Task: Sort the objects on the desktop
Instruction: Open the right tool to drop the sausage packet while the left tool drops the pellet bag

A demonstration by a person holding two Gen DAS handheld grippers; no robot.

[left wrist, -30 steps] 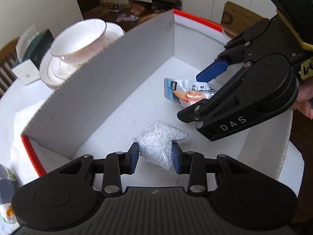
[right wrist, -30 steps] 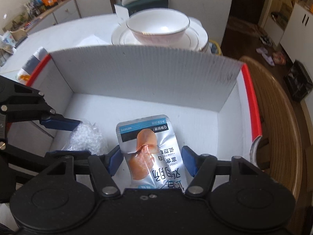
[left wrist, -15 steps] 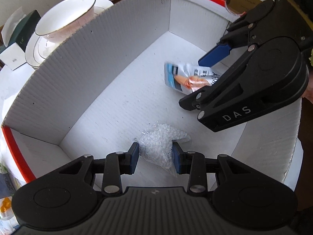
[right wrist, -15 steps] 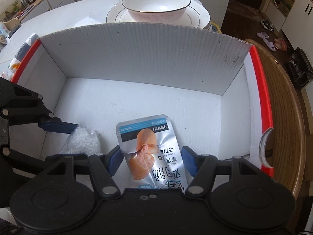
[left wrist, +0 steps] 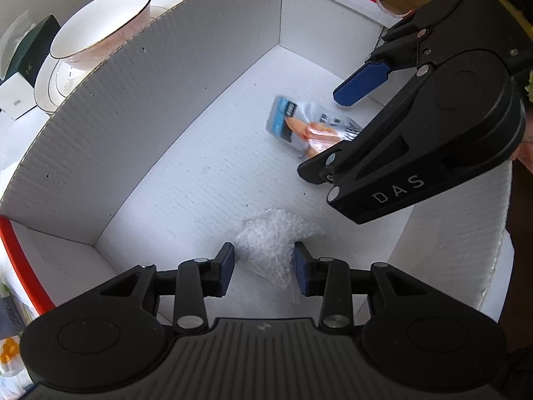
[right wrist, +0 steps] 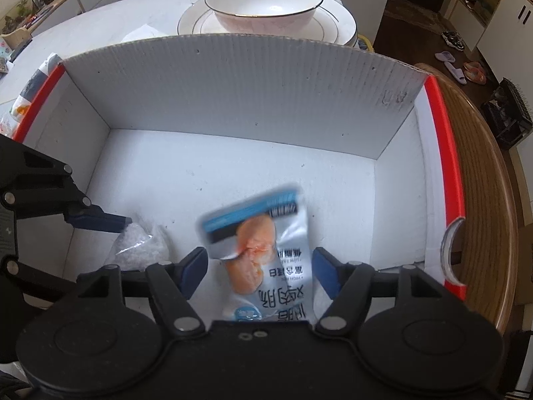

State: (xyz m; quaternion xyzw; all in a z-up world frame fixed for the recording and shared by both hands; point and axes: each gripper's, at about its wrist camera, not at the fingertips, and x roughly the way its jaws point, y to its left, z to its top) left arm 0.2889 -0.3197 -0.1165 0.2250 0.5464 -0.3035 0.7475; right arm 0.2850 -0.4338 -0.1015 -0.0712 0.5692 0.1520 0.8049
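Both grippers point down into a white corrugated box (left wrist: 150,100) (right wrist: 233,83) with red edges. In the left wrist view my left gripper (left wrist: 264,263) has a clear bag of white pellets (left wrist: 269,243) between its blue pads. The jaws are just opening and the pads still touch the bag. Its lower end hangs near the box floor. My right gripper (right wrist: 260,260) (left wrist: 333,126) is opening too. A silver-and-blue food pouch (right wrist: 263,233) (left wrist: 299,123) sits tilted and blurred between its pads, with a gap at the left pad. The pellet bag (right wrist: 140,246) also shows beside the left finger (right wrist: 100,220).
A gold-rimmed white bowl (right wrist: 263,3) (left wrist: 100,23) sits on stacked plates just behind the box's far wall. A dark tissue box (left wrist: 26,46) stands beyond it on the white table (right wrist: 83,33). A curved wooden rim (right wrist: 476,166) runs along the box's right side. Loose packets (right wrist: 23,106) lie left of the box.
Both grippers tipped further down over the box. The right jaws widened, and the pouch slipped forward and tilted. The left jaws parted slightly around the pellet bag.
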